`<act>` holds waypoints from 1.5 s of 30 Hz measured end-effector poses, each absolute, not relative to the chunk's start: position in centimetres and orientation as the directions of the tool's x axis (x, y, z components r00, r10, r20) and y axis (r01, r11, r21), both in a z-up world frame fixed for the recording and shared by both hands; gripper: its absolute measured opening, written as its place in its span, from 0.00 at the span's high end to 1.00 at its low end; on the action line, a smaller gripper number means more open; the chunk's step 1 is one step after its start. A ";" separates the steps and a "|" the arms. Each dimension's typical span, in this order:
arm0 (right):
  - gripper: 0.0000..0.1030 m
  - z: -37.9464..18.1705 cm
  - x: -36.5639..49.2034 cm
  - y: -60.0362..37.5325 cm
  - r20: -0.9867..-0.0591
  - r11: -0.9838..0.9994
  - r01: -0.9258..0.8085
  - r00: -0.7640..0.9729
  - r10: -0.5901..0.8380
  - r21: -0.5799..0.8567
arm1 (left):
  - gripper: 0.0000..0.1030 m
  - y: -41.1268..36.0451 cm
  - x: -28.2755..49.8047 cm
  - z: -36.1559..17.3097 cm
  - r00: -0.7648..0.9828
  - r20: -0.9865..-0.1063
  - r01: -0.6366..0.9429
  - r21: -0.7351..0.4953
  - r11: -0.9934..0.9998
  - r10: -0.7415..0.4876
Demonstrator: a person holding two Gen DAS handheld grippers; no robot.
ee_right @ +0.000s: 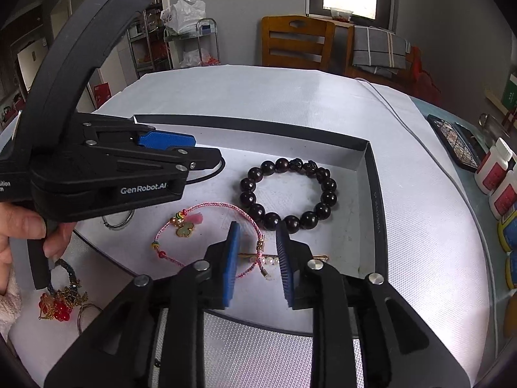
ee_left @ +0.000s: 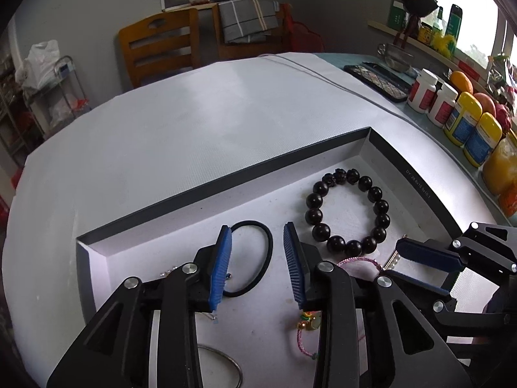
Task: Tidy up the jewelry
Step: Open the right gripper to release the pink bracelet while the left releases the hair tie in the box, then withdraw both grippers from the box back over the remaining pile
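A shallow grey box (ee_left: 226, 174) (ee_right: 376, 194) lies on the white table cover. It holds a dark bead bracelet (ee_left: 347, 213) (ee_right: 289, 194), a black hair tie (ee_left: 268, 242), a pink cord bracelet (ee_right: 210, 207) with a green charm, a pearl hairpin (ee_right: 271, 261) and a thin silver ring (ee_left: 237, 365). My left gripper (ee_left: 258, 258) (ee_right: 206, 149) stands open just above the hair tie, whose loop runs between the pads without touching them. My right gripper (ee_right: 258, 252) (ee_left: 392, 260) is open over the pink cord and hairpin, both resting on the box floor.
Outside the box, at the near left, lie a red bead ornament (ee_right: 55, 307) and a dark braided bracelet (ee_right: 64, 274). A hand (ee_right: 19, 226) holds the left gripper. Pill bottles (ee_left: 423, 90), a phone (ee_right: 455, 142) and a thin cable (ee_left: 323, 77) sit at the right; wooden chairs (ee_left: 158, 45) stand behind.
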State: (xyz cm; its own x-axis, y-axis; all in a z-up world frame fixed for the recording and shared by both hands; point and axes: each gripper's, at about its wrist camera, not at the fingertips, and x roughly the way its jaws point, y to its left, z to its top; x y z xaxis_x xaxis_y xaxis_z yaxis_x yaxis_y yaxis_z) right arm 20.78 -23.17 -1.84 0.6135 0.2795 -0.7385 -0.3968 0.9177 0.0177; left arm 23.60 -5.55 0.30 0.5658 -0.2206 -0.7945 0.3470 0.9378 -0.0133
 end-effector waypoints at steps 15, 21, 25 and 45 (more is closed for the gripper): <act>0.31 1.0 17.7 -24.8 -0.679 0.929 -0.365 0.666 0.308 0.063 | 0.30 0.3 17.6 5.2 0.679 -0.693 0.296 -0.045 0.954 -0.243; 0.19 2.1 15.0 -25.5 -0.656 0.927 -0.368 0.684 0.320 0.069 | 0.22 1.2 15.1 6.4 0.726 -0.656 0.271 -0.004 0.963 -0.207; 0.08 2.8 14.1 -25.2 -0.639 0.928 -0.368 0.698 0.322 0.064 | 0.14 1.9 14.3 6.8 0.737 -0.642 0.257 -0.022 0.966 -0.211; 0.05 4.3 11.0 -25.8 -0.603 0.943 -0.325 0.740 0.299 0.068 | 0.07 3.3 11.3 7.4 0.773 -0.615 0.196 -0.004 0.981 -0.157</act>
State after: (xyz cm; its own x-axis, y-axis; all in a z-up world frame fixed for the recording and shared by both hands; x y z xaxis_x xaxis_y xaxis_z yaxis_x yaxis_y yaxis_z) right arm 11.04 -25.78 4.27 0.7398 0.2987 -0.6029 -0.3253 0.9431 0.0681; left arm 11.33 3.29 7.38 0.7730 -0.1575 -0.6146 0.1964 0.9805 -0.0042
